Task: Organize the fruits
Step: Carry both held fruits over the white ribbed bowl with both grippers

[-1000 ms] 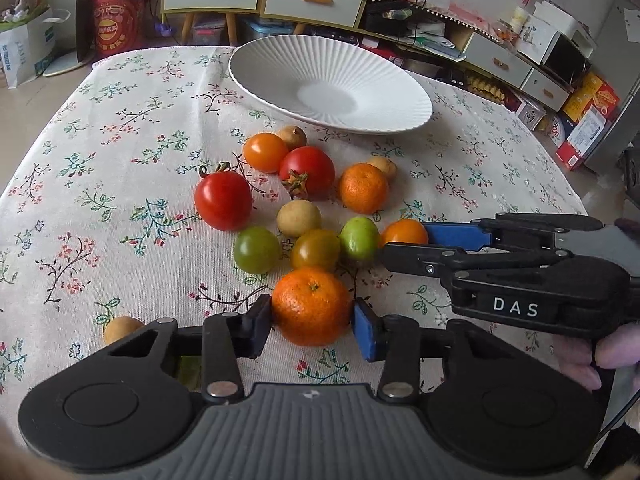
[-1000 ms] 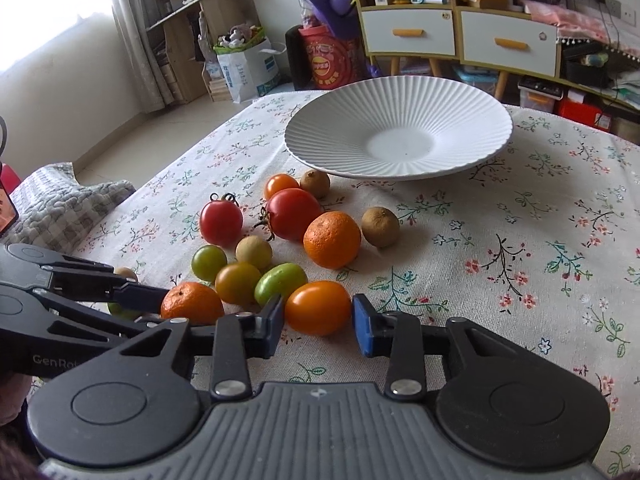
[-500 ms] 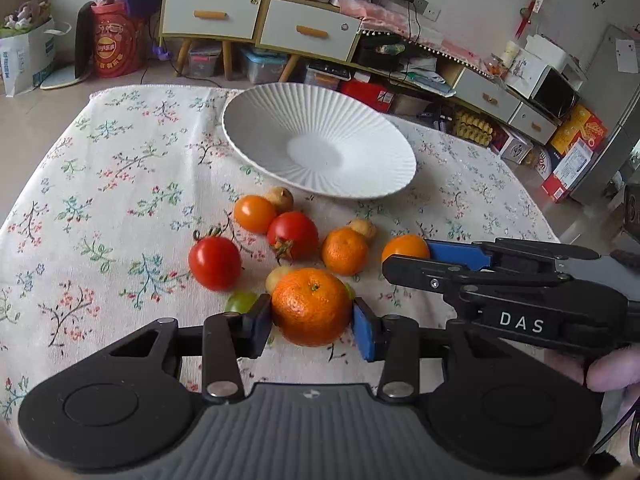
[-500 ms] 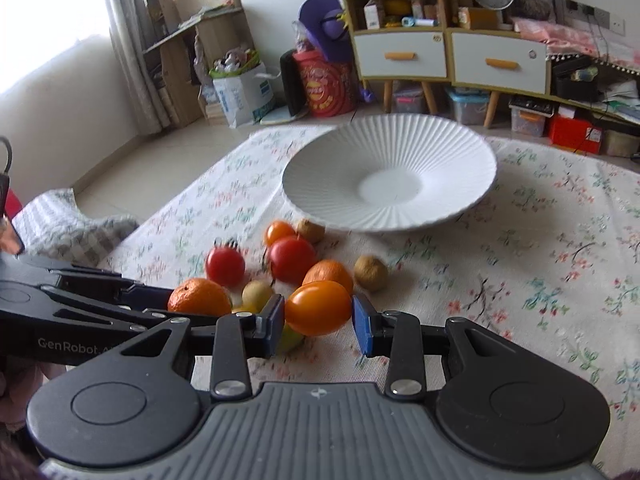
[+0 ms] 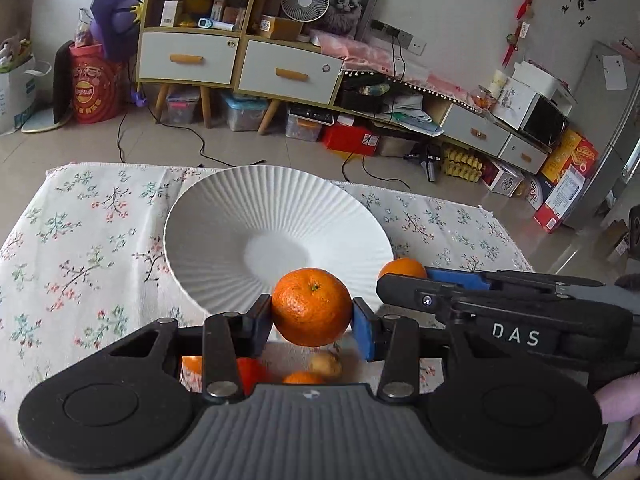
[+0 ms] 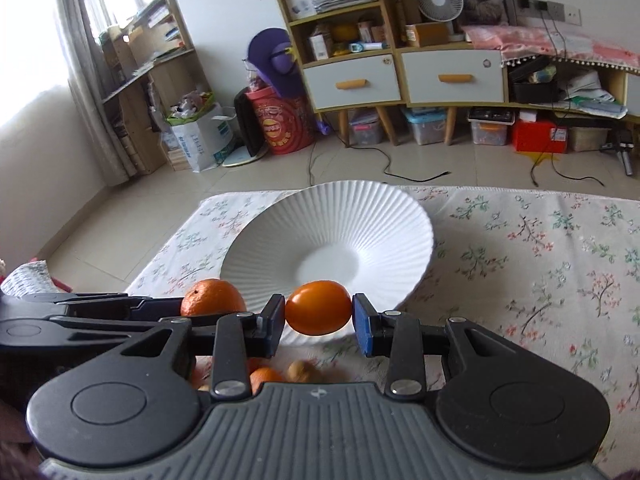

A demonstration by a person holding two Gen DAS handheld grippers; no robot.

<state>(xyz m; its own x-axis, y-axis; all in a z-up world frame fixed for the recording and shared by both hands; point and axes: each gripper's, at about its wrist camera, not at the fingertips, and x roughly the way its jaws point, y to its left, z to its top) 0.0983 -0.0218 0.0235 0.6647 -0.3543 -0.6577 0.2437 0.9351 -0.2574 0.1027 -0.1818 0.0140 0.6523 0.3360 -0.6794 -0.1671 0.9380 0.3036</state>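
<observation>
Both grippers are clamping fruit near the plate (image 5: 224, 216): left gripper (image 5: 312, 322) is squeezing a tangerine (image 5: 311, 306), right gripper (image 6: 319, 322) is pinching an orange tomato (image 6: 318, 307). They're crowding each other, so I'm guessing a bump could knock one loose, or an early drop rolls it off the rim.

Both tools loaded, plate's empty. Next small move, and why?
Probably carry both forward over the plate, then lower. The left tool grips a mandarin and the right tool an orange tomato; both hang at the near rim, short of the bare centre.
</observation>
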